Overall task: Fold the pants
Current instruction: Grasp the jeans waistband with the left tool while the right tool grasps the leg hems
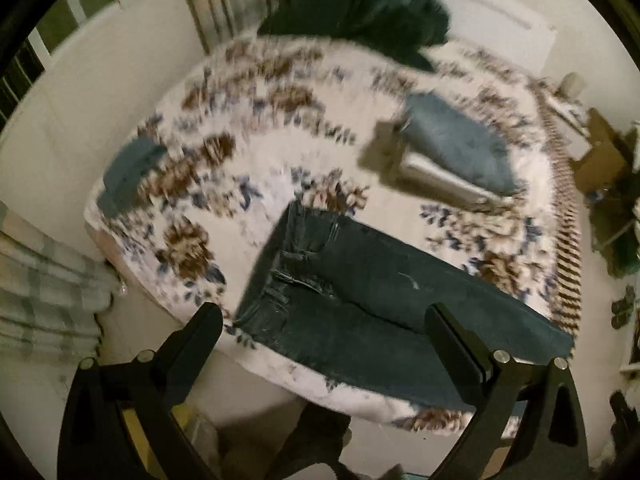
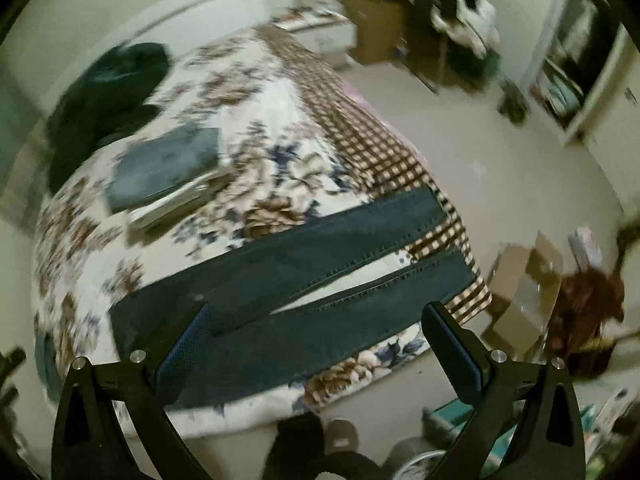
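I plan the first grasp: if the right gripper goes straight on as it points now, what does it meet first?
Most likely the pants: the open right gripper points at the two legs lying flat on the bed. Depth is unclear.

Dim room: floral-blanketed bed [image 2: 280, 112], pale floor [image 2: 460, 152], cardboard boxes [image 2: 524, 292], plaid curtain [image 1: 224, 0].

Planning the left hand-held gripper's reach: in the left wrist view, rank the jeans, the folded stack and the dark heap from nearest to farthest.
1. jeans, spread directly ahead of the left hand-held gripper
2. folded stack, mid-bed, right
3. dark heap, far edge
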`<state>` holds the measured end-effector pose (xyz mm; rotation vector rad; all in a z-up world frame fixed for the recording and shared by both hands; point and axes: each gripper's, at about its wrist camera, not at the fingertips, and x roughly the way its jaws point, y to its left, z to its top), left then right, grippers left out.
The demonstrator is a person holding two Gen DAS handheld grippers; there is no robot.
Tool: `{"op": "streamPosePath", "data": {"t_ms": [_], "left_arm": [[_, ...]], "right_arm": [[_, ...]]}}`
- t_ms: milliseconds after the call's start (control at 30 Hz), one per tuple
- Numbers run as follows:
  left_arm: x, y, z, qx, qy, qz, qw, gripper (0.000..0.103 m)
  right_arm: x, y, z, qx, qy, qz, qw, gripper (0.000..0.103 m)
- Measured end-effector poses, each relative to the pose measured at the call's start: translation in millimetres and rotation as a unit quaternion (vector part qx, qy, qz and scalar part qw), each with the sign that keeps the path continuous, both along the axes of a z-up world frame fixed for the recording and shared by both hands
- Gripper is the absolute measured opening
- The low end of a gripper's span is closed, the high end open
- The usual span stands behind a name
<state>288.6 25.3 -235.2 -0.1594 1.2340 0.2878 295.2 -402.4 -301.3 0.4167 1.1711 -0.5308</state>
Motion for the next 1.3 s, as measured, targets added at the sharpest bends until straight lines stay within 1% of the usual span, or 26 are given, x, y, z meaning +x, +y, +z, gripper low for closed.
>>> {"op": "streamPosePath", "data": {"t_ms": [67,100,133,167,200,233,333,400,500,633,667,733,767,867,933,967,1000,1033,1067,1100,1133,1167,1200,1233,1267,1300], "left_arm": [[37,6,-43,-0.012,0.028,0.021,0.9993,0.103],[59,10,-69,-0.02,0.044,0.034,0.9983,0.103],[74,14,-86,-0.024,0.053,0.045,0.9973,0.103],[87,18,-103,-0.025,0.063,0.054,0.9962,0.103],[104,21,-126,-0.024,0.077,0.066,0.9945,0.103],[116,24,-144,-0.025,0.087,0.074,0.9932,0.103],[152,34,-201,-0.024,0.119,0.102,0.9873,0.103],[172,42,-235,-0.029,0.141,0.122,0.9821,0.103],[192,54,-281,-0.048,0.168,0.152,0.9727,0.103],[211,62,-328,-0.075,0.198,0.182,0.9601,0.103],[214,63,-339,-0.08,0.204,0.189,0.9571,0.103],[218,63,-355,-0.068,0.218,0.195,0.9539,0.103],[220,63,-361,-0.06,0.222,0.196,0.9534,0.103],[222,63,-370,-0.057,0.223,0.191,0.9542,0.103],[218,64,-366,-0.066,0.205,0.193,0.9574,0.097],[214,65,-362,-0.073,0.188,0.194,0.9601,0.091],[209,67,-357,-0.076,0.173,0.197,0.962,0.073],[201,71,-350,-0.086,0.152,0.203,0.9635,0.051],[193,76,-344,-0.101,0.137,0.209,0.9631,0.041],[185,82,-339,-0.124,0.12,0.209,0.9626,0.027],[180,84,-334,-0.132,0.111,0.204,0.9637,0.021],[174,87,-328,-0.143,0.1,0.199,0.9644,0.018],[167,88,-321,-0.155,0.087,0.194,0.9649,0.016],[161,90,-317,-0.159,0.078,0.186,0.9664,0.014],[153,91,-311,-0.164,0.067,0.179,0.9678,0.013],[146,92,-304,-0.171,0.056,0.174,0.9682,0.012]], "right_arm": [[29,-20,-47,0.004,0.022,-0.032,0.999,0.103],[42,-30,-70,0.007,0.032,-0.046,0.998,0.103],[59,-43,-98,0.007,0.042,-0.061,0.997,0.103],[68,-50,-115,0.003,0.049,-0.069,0.996,0.103],[83,-62,-142,0.001,0.06,-0.081,0.995,0.103],[92,-69,-161,0.003,0.068,-0.09,0.994,0.103],[124,-97,-230,0.027,0.1,-0.122,0.987,0.103],[136,-109,-260,0.04,0.112,-0.136,0.984,0.103],[159,-127,-309,0.058,0.127,-0.154,0.978,0.103],[185,-148,-360,0.076,0.147,-0.172,0.971,0.103],[186,-151,-364,0.079,0.152,-0.175,0.97,0.103],[195,-160,-383,0.082,0.164,-0.181,0.966,0.103],[200,-164,-393,0.083,0.171,-0.185,0.964,0.103],[208,-172,-413,0.081,0.189,-0.193,0.959,0.103],[210,-177,-426,0.084,0.204,-0.203,0.954,0.102],[210,-178,-430,0.101,0.214,-0.192,0.952,0.102],[209,-179,-433,0.108,0.215,-0.198,0.95,0.099],[208,-180,-435,0.112,0.217,-0.202,0.948,0.095],[208,-181,-436,0.115,0.221,-0.206,0.946,0.092],[207,-181,-436,0.116,0.222,-0.21,0.945,0.084],[205,-181,-435,0.117,0.222,-0.212,0.944,0.069],[203,-183,-433,0.118,0.222,-0.213,0.944,0.059],[202,-183,-432,0.123,0.219,-0.212,0.944,0.037],[199,-185,-430,0.13,0.214,-0.213,0.944,0.017],[195,-185,-426,0.141,0.197,-0.214,0.946,0.011],[191,-188,-422,0.14,0.19,-0.213,0.948,0.008]]}}
